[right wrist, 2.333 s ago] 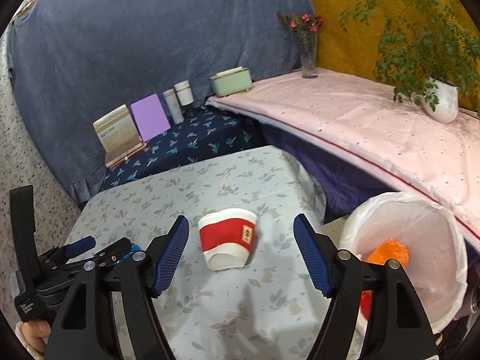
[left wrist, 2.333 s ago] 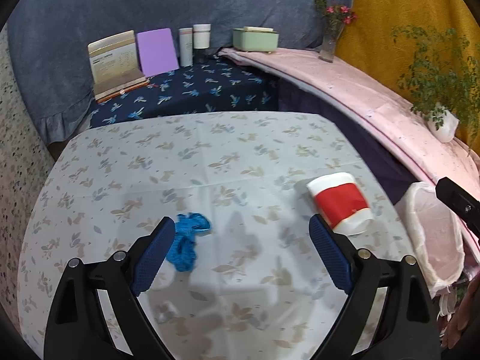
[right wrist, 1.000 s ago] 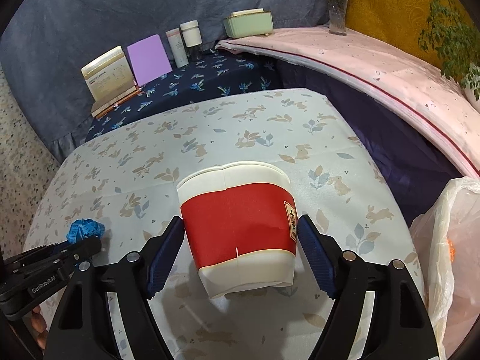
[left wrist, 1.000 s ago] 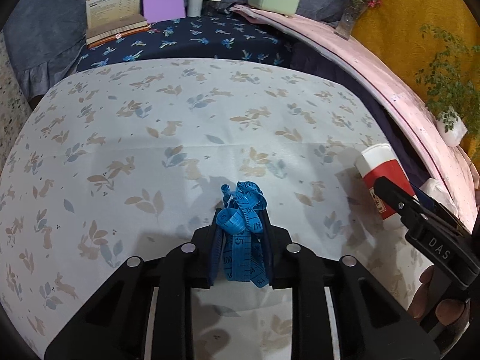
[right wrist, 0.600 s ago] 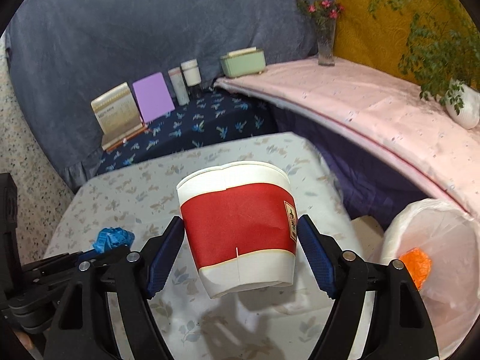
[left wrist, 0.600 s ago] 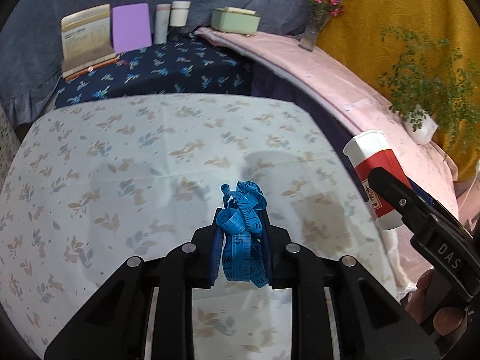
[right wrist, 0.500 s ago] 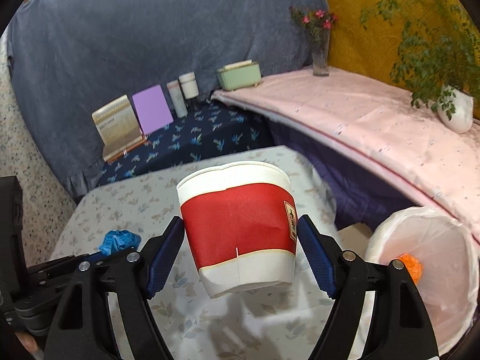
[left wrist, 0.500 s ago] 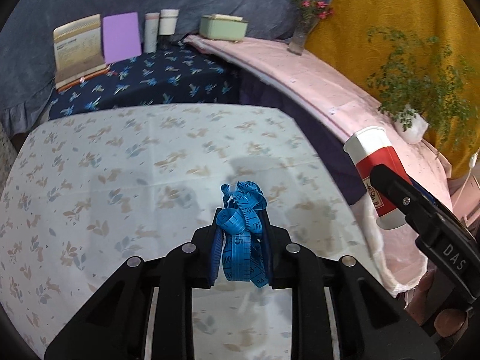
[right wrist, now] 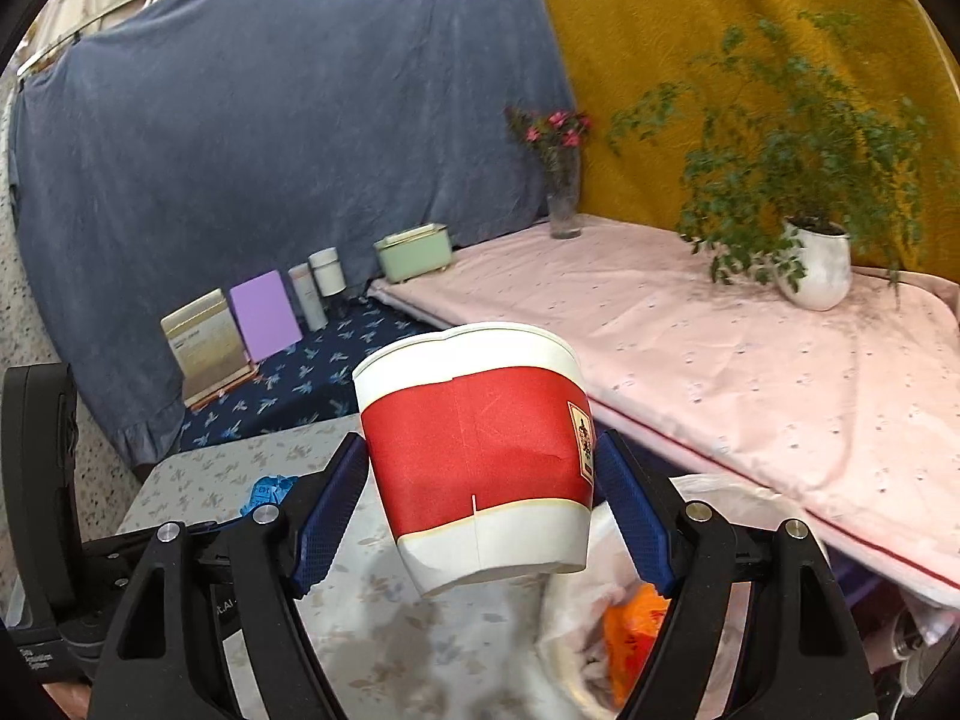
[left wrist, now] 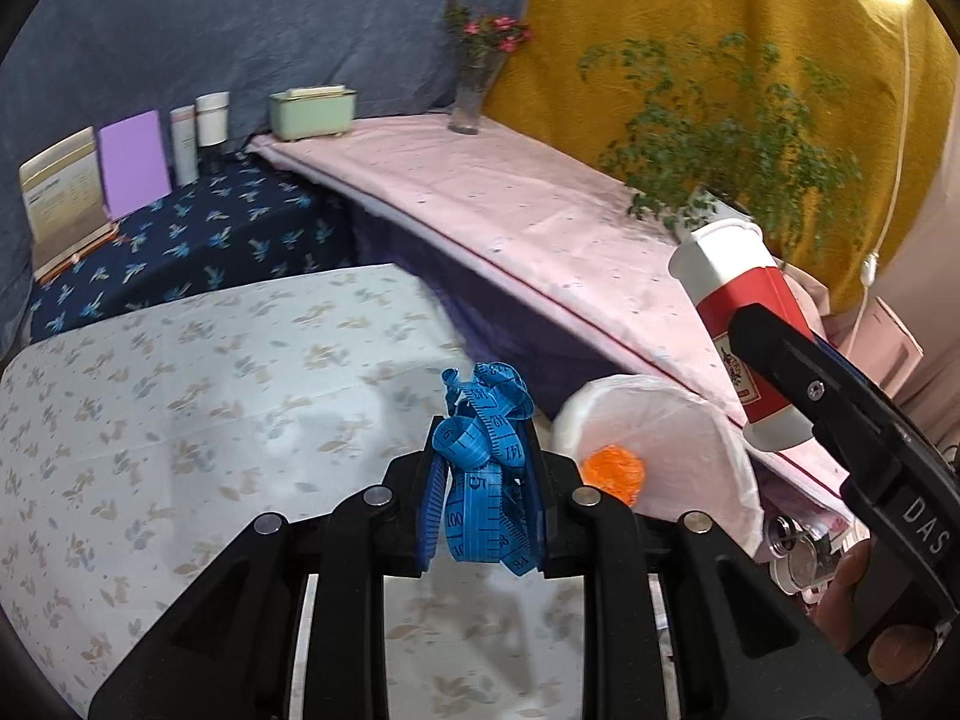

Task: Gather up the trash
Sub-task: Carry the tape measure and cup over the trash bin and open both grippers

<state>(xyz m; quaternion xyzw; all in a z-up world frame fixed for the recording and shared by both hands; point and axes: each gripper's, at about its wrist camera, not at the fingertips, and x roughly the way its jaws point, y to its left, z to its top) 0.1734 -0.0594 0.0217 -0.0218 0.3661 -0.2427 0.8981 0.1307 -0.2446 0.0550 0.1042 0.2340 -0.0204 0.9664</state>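
The left gripper [left wrist: 483, 501] had its jaws clenched on a crumpled blue measuring tape [left wrist: 485, 453], held clear above the bench, while the right gripper [right wrist: 480, 495] had its jaws pressed against the sides of a red-and-white paper cup [right wrist: 477, 468], carried mouth up and tilted. In the left wrist view a white-lined trash bin [left wrist: 708, 420] stood at about 3 o'clock of the tape, with a scrap of orange plastic [left wrist: 612, 471] already inside. The likeliest failure seemed a missed drop: the tape hung loosely and could snag on a jaw pad on release, or a trailing loop could catch the bin liner's rim and spill outside. The cup was thin and dented, so more squeeze might have buckled it, and both grippers converging on one opening risked a collision. The bench [left wrist: 180, 396] wore a pale leaf-printed cloth; at 12 o'clock hung a blue-grey drape [right wrist: 270, 120], at 1 o'clock a mustard curtain [right wrist: 690, 30], with a pink-covered shelf [right wrist: 720, 360] carrying a potted fern [right wrist: 804, 240].
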